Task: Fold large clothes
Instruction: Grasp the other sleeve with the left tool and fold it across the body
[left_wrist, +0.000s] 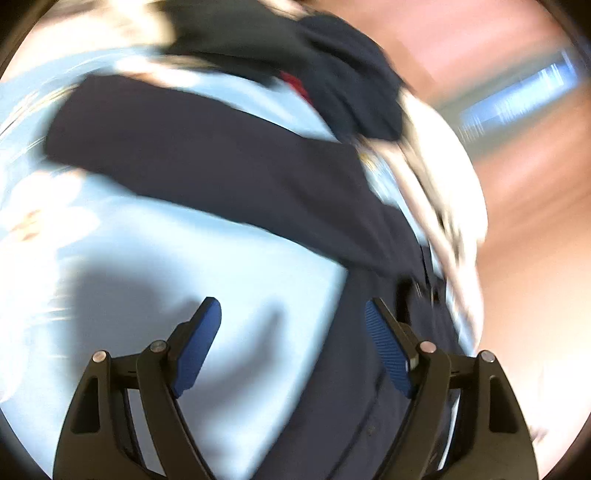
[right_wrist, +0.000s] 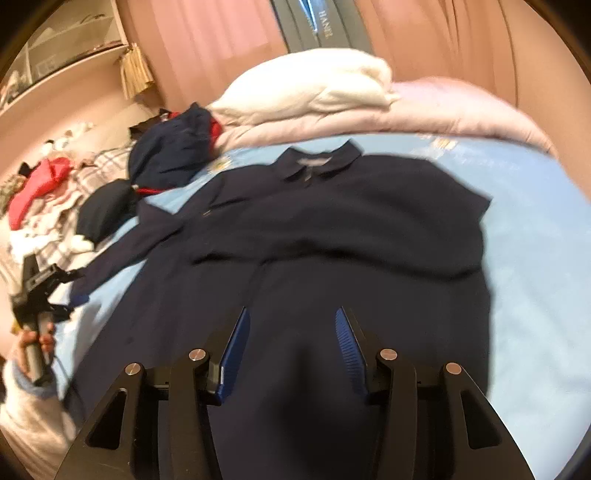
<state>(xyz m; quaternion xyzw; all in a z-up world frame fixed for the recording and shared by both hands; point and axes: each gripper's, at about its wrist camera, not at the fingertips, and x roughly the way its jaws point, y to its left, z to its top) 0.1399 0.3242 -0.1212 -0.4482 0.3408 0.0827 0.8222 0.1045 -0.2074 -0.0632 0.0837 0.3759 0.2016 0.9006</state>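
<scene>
A dark navy collared shirt (right_wrist: 332, 221) lies spread on a light blue bed sheet (right_wrist: 535, 240), collar at the far side. One side appears folded across its body. Its long sleeve (right_wrist: 122, 251) stretches out to the left. My right gripper (right_wrist: 291, 310) hovers over the shirt's near part, open, with no cloth pinched between the blue pads. In the blurred left wrist view the sleeve (left_wrist: 221, 158) runs across the sheet (left_wrist: 147, 240). My left gripper (left_wrist: 291, 302) stands open over the shirt's edge, holding nothing. A hand holds it at the sleeve's end (right_wrist: 75, 286).
A heap of mixed clothes (right_wrist: 48, 192) and a crumpled navy garment (right_wrist: 170, 147) lie at the left. A white pillow (right_wrist: 314, 85) and pink quilt (right_wrist: 443, 110) sit at the bed's far end, before pink curtains. A shelf (right_wrist: 66, 55) is at top left.
</scene>
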